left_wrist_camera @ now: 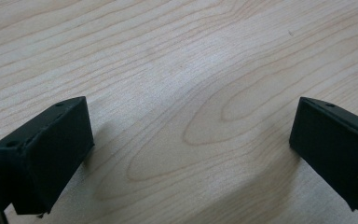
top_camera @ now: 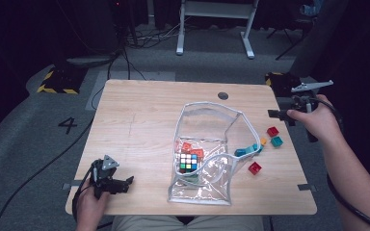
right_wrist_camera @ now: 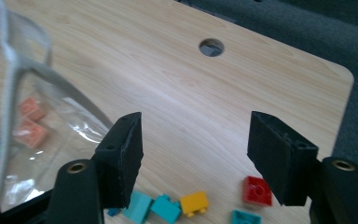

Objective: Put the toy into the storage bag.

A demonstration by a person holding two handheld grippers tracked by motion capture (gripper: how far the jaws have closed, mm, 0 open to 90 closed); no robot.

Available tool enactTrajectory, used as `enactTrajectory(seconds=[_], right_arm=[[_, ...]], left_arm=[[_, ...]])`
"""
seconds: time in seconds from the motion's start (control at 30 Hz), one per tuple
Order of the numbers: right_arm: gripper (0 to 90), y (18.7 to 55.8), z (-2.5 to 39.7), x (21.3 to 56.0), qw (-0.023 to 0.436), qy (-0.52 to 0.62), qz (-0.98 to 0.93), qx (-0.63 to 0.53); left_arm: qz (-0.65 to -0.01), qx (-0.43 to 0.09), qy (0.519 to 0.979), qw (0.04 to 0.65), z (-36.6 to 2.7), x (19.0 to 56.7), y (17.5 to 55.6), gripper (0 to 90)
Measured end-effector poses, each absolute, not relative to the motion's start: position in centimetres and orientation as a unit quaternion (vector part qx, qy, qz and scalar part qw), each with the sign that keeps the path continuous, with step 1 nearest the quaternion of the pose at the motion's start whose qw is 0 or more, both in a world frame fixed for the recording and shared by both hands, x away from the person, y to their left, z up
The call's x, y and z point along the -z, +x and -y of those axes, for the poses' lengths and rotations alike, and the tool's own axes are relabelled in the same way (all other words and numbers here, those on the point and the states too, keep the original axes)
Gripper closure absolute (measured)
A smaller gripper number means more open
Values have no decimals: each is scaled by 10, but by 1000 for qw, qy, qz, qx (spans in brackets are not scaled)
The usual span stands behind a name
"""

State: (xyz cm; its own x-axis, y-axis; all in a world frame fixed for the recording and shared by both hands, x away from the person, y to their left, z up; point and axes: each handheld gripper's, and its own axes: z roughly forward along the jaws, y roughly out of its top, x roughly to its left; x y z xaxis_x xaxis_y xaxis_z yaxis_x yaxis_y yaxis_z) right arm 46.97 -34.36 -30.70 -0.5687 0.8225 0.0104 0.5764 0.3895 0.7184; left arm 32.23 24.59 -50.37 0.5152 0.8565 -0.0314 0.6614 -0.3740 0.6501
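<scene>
Left gripper point(top_camera: 125, 183) low at near-left table point(top_camera: 139, 110) corner, jaws wide apart, nothing between, only bare wood beneath. Right gripper point(top_camera: 275, 114) raised at right table edge, jaws apart, empty, above loose bricks. Clear zip bag point(top_camera: 207, 159) lies mid-table, mouth open toward far side; puzzle cube point(top_camera: 188, 162) and orange bricks point(top_camera: 192, 149) inside. Outside bag, right: red brick point(top_camera: 272, 131), teal brick point(top_camera: 276, 141), yellow brick point(top_camera: 263, 141), 2nd red brick point(top_camera: 255, 168).
</scene>
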Motion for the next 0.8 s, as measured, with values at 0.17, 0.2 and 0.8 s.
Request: enactTrajectory(seconds=[0.17,0.2,0.8], right_arm=[[363,476,365,321,184,457,-801,-340],[363,477,368,324,186,461,-799,-338],[424,489,393,403,181,503,-793,-291]], left_arm=[[-466,-159,813,311,-246,504,322,0],[-466,-158,813,310,-246,504,322,0],[-466,-158,814,309,-246,504,322,0]])
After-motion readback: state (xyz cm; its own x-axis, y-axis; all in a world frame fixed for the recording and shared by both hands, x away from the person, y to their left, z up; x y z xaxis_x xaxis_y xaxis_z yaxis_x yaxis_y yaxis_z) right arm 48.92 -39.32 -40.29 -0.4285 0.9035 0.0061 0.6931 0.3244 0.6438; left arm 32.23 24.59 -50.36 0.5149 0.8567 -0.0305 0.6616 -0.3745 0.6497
